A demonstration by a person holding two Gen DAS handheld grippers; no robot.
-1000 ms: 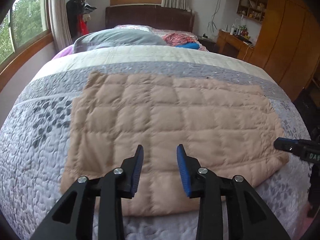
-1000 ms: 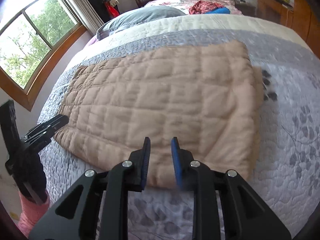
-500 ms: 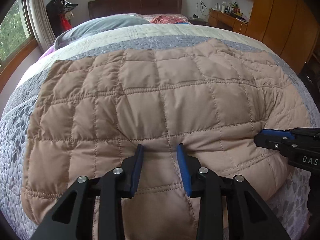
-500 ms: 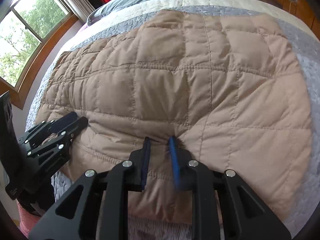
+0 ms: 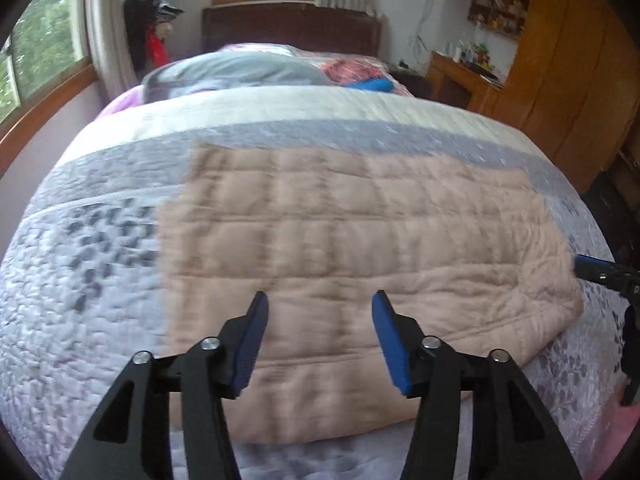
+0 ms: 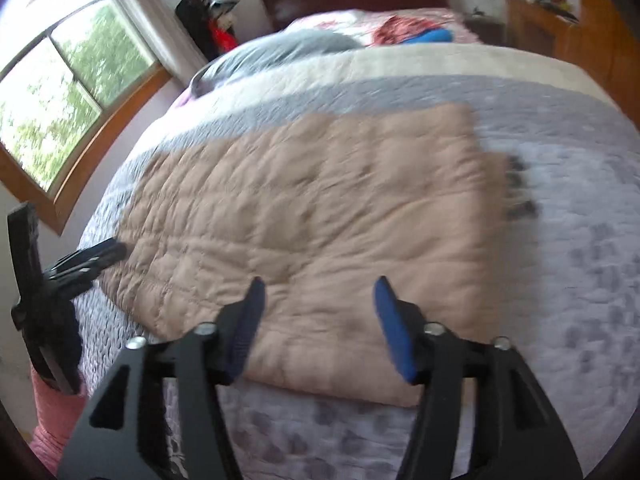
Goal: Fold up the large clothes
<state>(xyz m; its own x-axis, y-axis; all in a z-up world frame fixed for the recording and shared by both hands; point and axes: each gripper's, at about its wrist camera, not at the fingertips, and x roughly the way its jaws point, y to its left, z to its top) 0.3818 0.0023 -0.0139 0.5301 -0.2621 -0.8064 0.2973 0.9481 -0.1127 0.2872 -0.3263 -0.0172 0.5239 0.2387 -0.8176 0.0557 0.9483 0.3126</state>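
**Both grippers wide, nothing held, garment flat on bed**

Two grippers hang above the near edge of the quilted tan garment (image 5: 344, 264), jaws spread wide, nothing between them. Left gripper (image 5: 318, 320) sits over the near-left part of the garment; right gripper (image 6: 318, 312) over the near-right part. Each shows in the other's view: right one at the garment's right edge (image 5: 600, 270), left one at its left corner (image 6: 86, 260).

Garment lies as a folded rectangle, roughly centred on the grey patterned bedspread (image 5: 80, 320), near hem close to the bed's foot edge. Pillow (image 5: 236, 72) and red-blue items well behind, apart from it. Both views are motion-blurred.

Step, judged: between folds, or the fold is finished; cannot tell which. Next move, if another fold is wanted: lower both grippers to the near hem, pinch all layers at matching points, carry it over to the far edge evenly so the thick padding doesn't bunch.
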